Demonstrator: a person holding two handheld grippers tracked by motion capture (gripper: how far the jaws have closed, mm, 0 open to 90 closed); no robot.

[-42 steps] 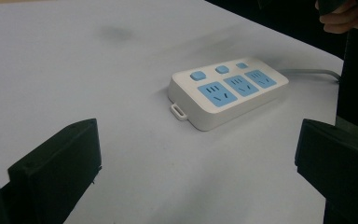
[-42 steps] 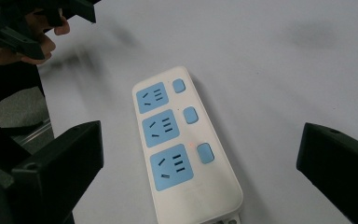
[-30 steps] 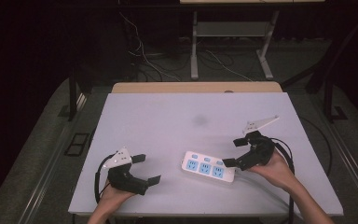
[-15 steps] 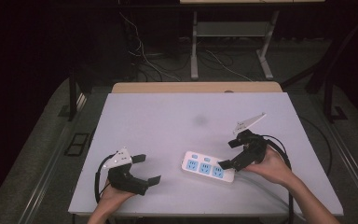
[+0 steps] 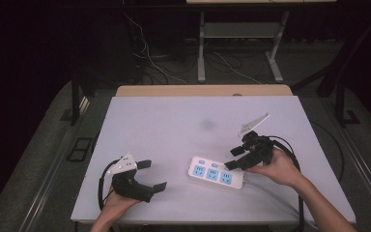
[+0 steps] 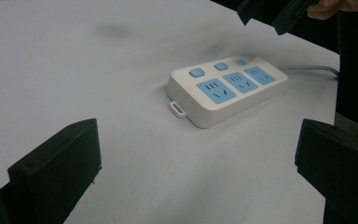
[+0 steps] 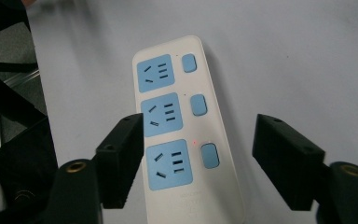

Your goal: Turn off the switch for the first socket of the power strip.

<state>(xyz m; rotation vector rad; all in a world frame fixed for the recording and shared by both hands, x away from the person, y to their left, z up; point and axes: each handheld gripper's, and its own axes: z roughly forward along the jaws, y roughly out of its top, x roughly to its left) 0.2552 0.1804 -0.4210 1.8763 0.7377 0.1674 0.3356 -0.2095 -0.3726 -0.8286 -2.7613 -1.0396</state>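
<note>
A white power strip (image 5: 216, 173) lies flat on the pale table (image 5: 174, 125), toward the near edge and right of middle. It has three blue sockets (image 7: 162, 111) in a row, each with a blue switch (image 7: 198, 104) beside it. A small red light (image 7: 195, 142) glows next to the switch nearest the right gripper's camera. Some faint print sits on the strip's end in the right gripper view, too small to read. A grey cord (image 5: 270, 191) runs from the strip's right end toward the table's near right edge.

The right gripper (image 5: 236, 159) hovers over that end, jaws spread wide with nothing between them. The left gripper (image 5: 150, 175) rests near the front left of the table, well apart from the strip, jaws also spread and empty.

A dull smudge (image 5: 206, 124) marks the table's middle.
</note>
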